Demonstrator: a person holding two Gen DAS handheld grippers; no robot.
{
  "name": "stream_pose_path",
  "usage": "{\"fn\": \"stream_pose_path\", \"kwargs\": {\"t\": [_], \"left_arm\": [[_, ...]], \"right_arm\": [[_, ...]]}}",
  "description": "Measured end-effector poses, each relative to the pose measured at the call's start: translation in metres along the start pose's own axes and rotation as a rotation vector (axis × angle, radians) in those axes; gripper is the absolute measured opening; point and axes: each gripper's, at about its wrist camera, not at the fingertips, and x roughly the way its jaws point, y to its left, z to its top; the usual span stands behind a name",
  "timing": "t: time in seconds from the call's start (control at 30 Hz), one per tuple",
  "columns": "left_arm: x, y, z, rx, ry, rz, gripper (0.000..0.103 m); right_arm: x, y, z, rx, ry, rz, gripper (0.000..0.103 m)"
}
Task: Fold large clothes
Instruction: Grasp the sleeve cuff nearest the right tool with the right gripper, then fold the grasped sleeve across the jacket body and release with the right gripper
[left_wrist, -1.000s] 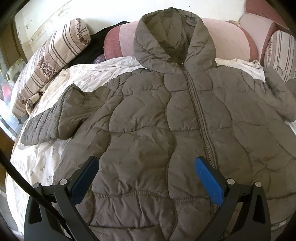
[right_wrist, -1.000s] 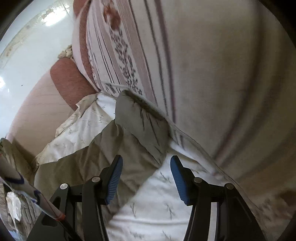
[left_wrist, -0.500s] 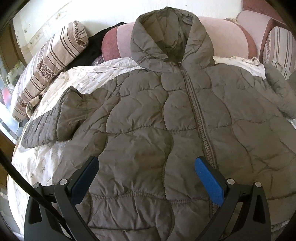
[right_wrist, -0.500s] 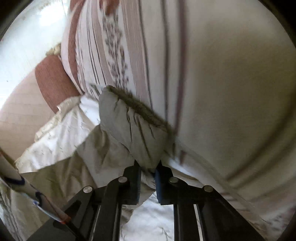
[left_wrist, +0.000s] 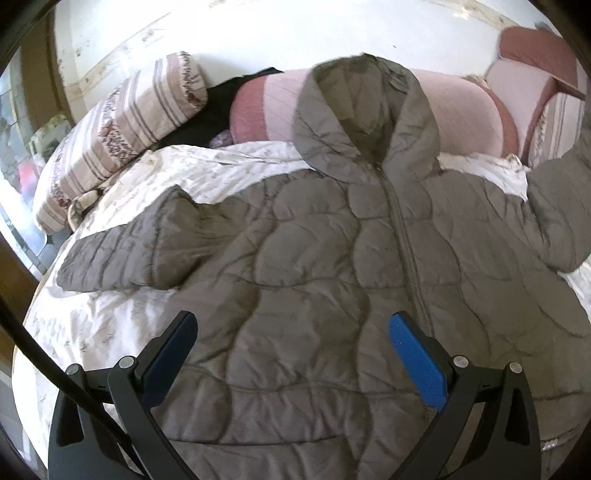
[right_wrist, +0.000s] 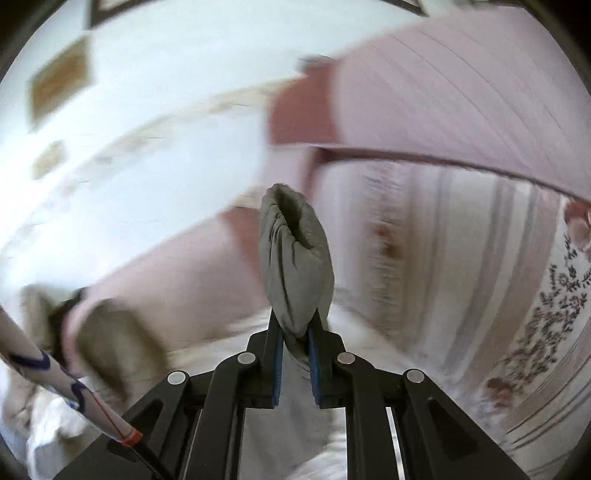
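Observation:
A grey-brown quilted hooded jacket (left_wrist: 332, 280) lies front up on the bed, zipper closed, hood against the pink bolster. Its left sleeve (left_wrist: 122, 254) lies flat out to the side. Its right sleeve (left_wrist: 561, 206) rises at the right edge of the left wrist view. My left gripper (left_wrist: 291, 339) is open and empty, above the jacket's lower front. My right gripper (right_wrist: 295, 332) is shut on the cuff of the right sleeve (right_wrist: 295, 258), which stands up between the blue pads, lifted off the bed.
A white patterned bedsheet (left_wrist: 110, 325) covers the bed. A striped floral pillow (left_wrist: 122, 129) lies at the back left, a pink bolster (left_wrist: 461, 114) along the wall, and striped and pink cushions (right_wrist: 480, 240) at the right. A dark garment (left_wrist: 218, 110) lies behind.
My right gripper closed on the right sleeve cuff and lifted it up off the bed. The left gripper drew back a little; the jacket body has not moved.

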Motion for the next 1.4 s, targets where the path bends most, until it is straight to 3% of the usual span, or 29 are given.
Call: {"fn": "stream_pose_path", "kwargs": {"t": [0.17,0.33,0.53,0.73,0.9,0.97,1.03,1.07,1.17,1.27,1.3,1.4], "left_arm": [[-0.006,0.028,0.004,-0.053,-0.018,0.025,0.103],[-0.006,0.064,0.006,-0.128,-0.015,0.05,0.103],[-0.001,0.094,0.004,-0.201,0.01,0.084,0.103],[-0.001,0.116,0.005,-0.257,0.0,0.126,0.103],[0.008,0.125,0.005,-0.285,0.021,0.135,0.103],[0.012,0.125,0.006,-0.298,0.03,0.132,0.103],[0.015,0.125,0.008,-0.308,0.036,0.129,0.103],[0.016,0.124,0.009,-0.313,0.036,0.127,0.103],[0.02,0.119,0.012,-0.321,0.032,0.125,0.103],[0.027,0.11,0.015,-0.319,0.034,0.115,0.103],[0.031,0.106,0.015,-0.31,0.04,0.112,0.103],[0.044,0.092,0.015,-0.276,0.064,0.08,0.103]], "right_arm": [[-0.035,0.083,-0.024,-0.093,0.011,0.187,0.013],[-0.041,0.142,-0.071,-0.135,0.11,0.335,0.013],[-0.008,0.202,-0.14,-0.19,0.245,0.434,0.013],[0.029,0.253,-0.23,-0.2,0.428,0.528,0.013],[0.061,0.277,-0.286,-0.231,0.532,0.522,0.013],[0.07,0.283,-0.299,-0.244,0.57,0.517,0.02],[0.073,0.282,-0.304,-0.253,0.614,0.53,0.049],[0.07,0.281,-0.304,-0.266,0.629,0.55,0.053],[0.048,0.271,-0.289,-0.297,0.607,0.623,0.056],[0.02,0.248,-0.271,-0.29,0.536,0.685,0.066],[0.014,0.238,-0.265,-0.284,0.489,0.664,0.067],[0.017,0.198,-0.248,-0.26,0.347,0.441,0.067]]}}
